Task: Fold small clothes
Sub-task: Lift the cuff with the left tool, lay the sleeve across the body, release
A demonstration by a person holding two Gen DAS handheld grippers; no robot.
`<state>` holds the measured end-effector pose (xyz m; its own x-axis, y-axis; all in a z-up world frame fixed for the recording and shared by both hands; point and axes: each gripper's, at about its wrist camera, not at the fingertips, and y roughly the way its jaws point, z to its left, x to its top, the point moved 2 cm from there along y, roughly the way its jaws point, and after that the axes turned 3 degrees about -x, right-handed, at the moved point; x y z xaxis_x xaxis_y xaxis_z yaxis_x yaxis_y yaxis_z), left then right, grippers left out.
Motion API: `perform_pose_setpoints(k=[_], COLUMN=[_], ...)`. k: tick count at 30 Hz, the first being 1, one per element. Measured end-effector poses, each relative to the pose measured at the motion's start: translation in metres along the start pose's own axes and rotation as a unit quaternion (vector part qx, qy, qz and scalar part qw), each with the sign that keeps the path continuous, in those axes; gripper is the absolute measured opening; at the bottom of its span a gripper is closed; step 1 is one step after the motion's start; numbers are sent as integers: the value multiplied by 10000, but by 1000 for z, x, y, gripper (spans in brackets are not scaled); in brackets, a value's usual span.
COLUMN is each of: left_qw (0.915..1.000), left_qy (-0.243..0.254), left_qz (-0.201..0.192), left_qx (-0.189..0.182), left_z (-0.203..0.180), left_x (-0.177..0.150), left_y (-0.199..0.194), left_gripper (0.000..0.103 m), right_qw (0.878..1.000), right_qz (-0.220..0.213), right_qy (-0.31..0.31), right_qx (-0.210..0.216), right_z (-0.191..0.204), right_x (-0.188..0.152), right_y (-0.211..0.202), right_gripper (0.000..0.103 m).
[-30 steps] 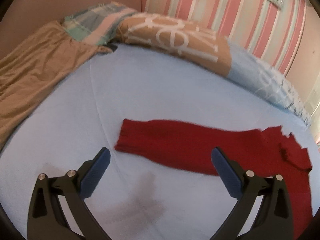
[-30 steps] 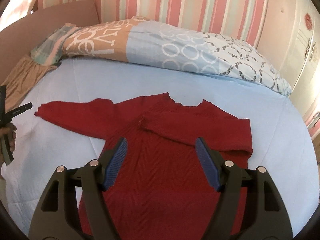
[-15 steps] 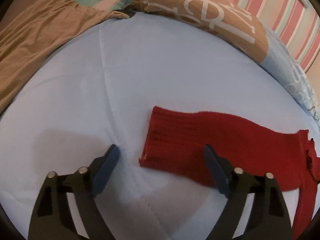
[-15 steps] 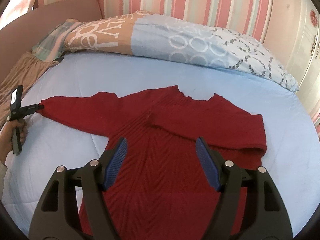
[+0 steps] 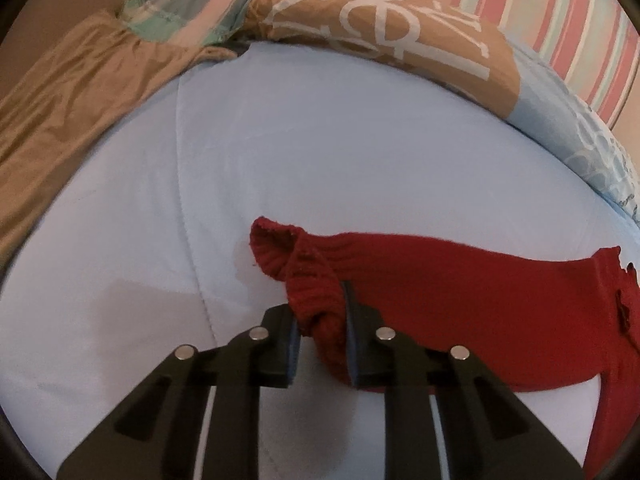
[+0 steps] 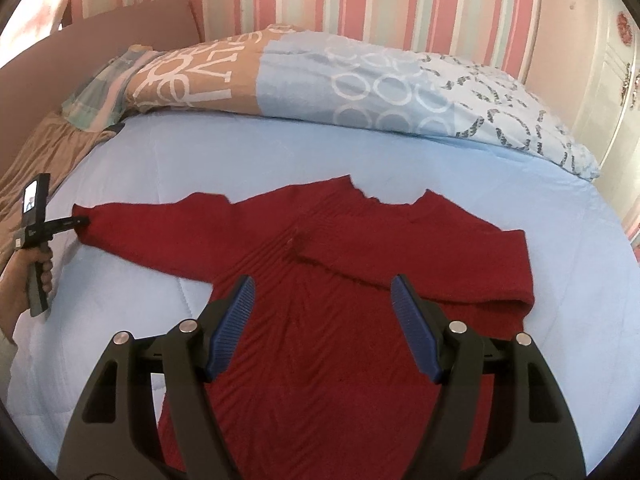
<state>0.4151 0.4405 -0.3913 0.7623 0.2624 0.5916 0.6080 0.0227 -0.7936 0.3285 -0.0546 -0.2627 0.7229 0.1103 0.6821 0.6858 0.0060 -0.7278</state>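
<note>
My left gripper (image 5: 320, 344) was closing its jaws on the cuff (image 5: 316, 280) of the red sweater (image 6: 320, 360), and the knit was bunched up between the two dark pads. The cuff was lifted a bit off the light blue bedsheet (image 5: 280, 140), with its open end curled up just past the fingers. From the other camera I saw that same gripper (image 6: 80, 222) far to the side, at the tip of the long sleeve, with a hand (image 6: 38, 272) around its handle.

My right gripper (image 6: 324, 320) had its jaws wide apart with nothing between them. It hung over the middle of the sweater and I could not tell if it touched the knit.

The sweater lay flat on the bed with its neck pointing away from me. One sleeve was stretched straight out toward the left gripper. The other sleeve (image 6: 400, 248) was folded across the chest.

Farther back, a tan cloth (image 5: 60, 100) lay along the edge of the bed. Behind the sweater a rolled duvet with white letters and rings (image 6: 360, 80) ran across the bed. Past it stood a wall with pink stripes (image 6: 360, 0)
</note>
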Motion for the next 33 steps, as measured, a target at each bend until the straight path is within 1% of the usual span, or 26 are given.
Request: perform_pose_setpoints(k=[7, 14, 22, 26, 28, 33], left_qw=[9997, 9992, 9975, 9962, 9948, 9907], left_qy=[163, 269, 508, 657, 813, 1223], left_qz=[-159, -267, -436, -511, -555, -554], left_qx=[28, 126, 219, 250, 277, 200], left_z=[-13, -28, -62, -88, -110, -180], left_x=[11, 25, 41, 47, 50, 51], left_y=[-25, -53, -95, -116, -127, -148], left_gripper=[18, 18, 18, 18, 18, 18], right_qw=[9998, 9992, 9986, 9983, 9981, 9975], right_qz=[-119, -182, -285, -344, -377, -385], right_qy=[118, 332, 423, 460, 462, 578], right_qx=[-109, -111, -132, -130, -157, -153], right_z=[-19, -39, -63, -79, -90, -123], right_x=[7, 10, 17, 22, 25, 29], right_y=[-10, -23, -38, -43, -45, -48], right_gripper=[71, 71, 71, 71, 71, 71])
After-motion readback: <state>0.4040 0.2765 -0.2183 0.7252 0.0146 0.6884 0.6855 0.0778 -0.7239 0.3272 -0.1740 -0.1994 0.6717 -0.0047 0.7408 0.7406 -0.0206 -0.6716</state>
